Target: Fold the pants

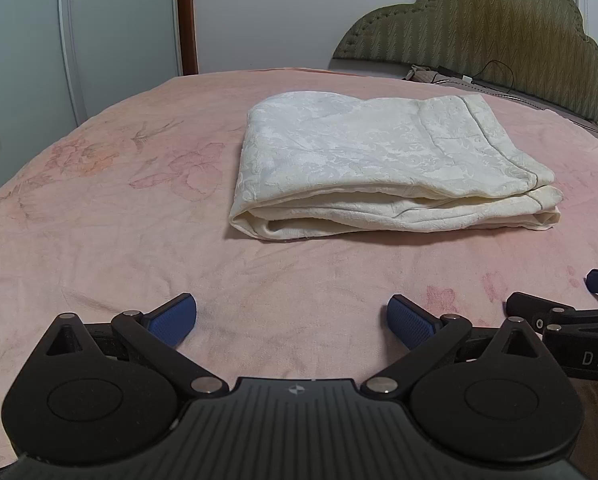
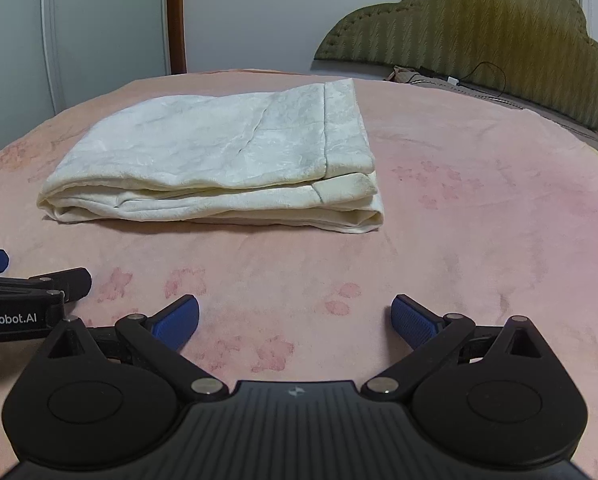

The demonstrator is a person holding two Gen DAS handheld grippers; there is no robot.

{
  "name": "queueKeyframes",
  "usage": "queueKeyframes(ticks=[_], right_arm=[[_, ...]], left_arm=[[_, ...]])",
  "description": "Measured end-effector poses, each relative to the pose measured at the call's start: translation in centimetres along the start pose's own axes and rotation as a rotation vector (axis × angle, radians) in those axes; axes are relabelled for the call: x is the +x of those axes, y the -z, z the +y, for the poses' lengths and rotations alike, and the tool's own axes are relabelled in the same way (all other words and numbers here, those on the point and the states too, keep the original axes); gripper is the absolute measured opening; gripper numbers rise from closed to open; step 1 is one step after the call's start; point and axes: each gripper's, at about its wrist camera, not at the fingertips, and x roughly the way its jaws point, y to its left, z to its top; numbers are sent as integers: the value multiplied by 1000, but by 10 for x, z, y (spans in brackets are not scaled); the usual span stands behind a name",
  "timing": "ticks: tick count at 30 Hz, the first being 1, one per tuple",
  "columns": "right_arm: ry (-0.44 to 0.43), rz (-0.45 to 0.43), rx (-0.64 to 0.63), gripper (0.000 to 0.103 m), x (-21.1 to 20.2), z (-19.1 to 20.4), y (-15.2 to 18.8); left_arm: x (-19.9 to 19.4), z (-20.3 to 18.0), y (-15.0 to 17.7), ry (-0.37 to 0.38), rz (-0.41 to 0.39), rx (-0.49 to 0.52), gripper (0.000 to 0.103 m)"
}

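The cream-white pants (image 1: pixel 379 164) lie folded in a flat rectangular stack on the pink bedspread (image 1: pixel 99 220). They also show in the right wrist view (image 2: pixel 219 160), left of centre, with the hem band at the right end. My left gripper (image 1: pixel 291 320) is open and empty, low over the bedspread, well short of the pants. My right gripper (image 2: pixel 295 320) is open and empty too, beside the left one. The right gripper's fingers (image 1: pixel 539 308) show at the right edge of the left wrist view, and the left gripper's fingers (image 2: pixel 59 280) show at the left edge of the right wrist view.
An olive padded headboard (image 1: pixel 499 28) stands at the far right of the bed, with a black cable (image 1: pixel 495 76) and small items at its foot. A pale wardrobe (image 1: pixel 99 20) and a brown door frame (image 1: pixel 185 16) stand beyond the bed's far edge.
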Motion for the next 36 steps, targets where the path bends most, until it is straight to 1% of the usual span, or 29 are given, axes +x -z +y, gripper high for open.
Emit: queueKeyframes(ticks=[15, 16, 18, 25, 30, 34, 36], right_arm=[[-6, -1, 0, 103, 2, 0, -2], [-10, -3, -6, 103, 2, 1, -3], [-17, -3, -12, 103, 2, 1, -2], [-17, -6, -17, 103, 2, 2, -3], [-37, -19, -98, 103, 3, 10, -4], [-89, -1, -27, 103, 8, -4, -6], [-75, 1, -44, 103, 9, -1, -6]], left_arm=[[1, -2, -4, 6, 1, 5, 103], [1, -3, -5, -2, -6, 19, 103], [0, -5, -4, -48, -19, 31, 103], [3, 5, -4, -18, -2, -27, 103], [3, 11, -4, -26, -5, -62, 103], [4, 7, -4, -40, 2, -37, 103], [5, 9, -3, -34, 2, -45, 103]])
